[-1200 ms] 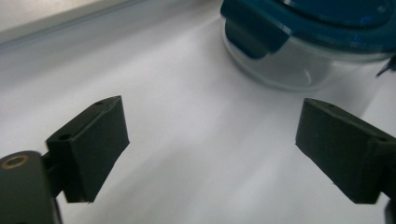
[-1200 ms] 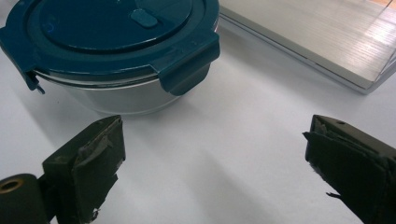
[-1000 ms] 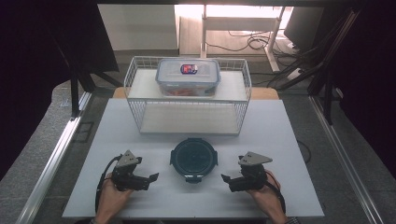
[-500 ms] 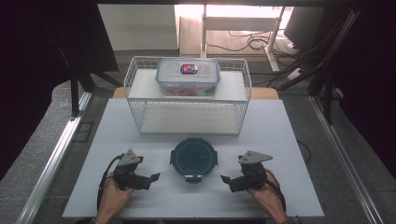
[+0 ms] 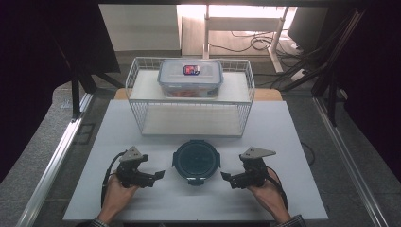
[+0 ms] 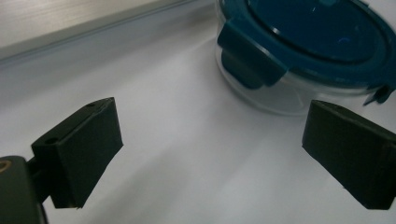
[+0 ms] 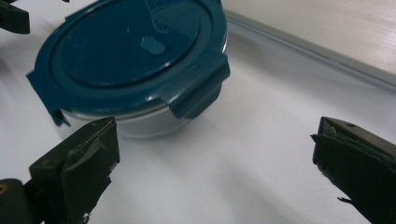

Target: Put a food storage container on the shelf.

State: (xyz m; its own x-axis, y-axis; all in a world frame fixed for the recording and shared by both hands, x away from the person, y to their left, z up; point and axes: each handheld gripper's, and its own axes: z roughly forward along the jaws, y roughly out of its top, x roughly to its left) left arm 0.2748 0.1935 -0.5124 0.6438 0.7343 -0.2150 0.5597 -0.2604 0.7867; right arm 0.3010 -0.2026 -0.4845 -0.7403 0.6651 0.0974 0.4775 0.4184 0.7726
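Flanking: I hold my left gripper and my right gripper on either side of the round tub, both resting low on the white table.
Left jaws: wide open, nothing between them; in the left gripper view the tub sits ahead and toward the right jaw, apart from both.
Right jaws: wide open too, empty; in the right gripper view the tub lies ahead and toward the left jaw, near it but not touching.
Tub: upright between my two grippers, blue lid on, side clips folded down as far as I can tell.
Beyond the jaws: a wire rack stands farther ahead, with a rectangular box on its top shelf.
Done: nothing yet, I judge; the tub is ungripped and unopened.
Left: closing in on the tub, taking hold, and all the handling after that.
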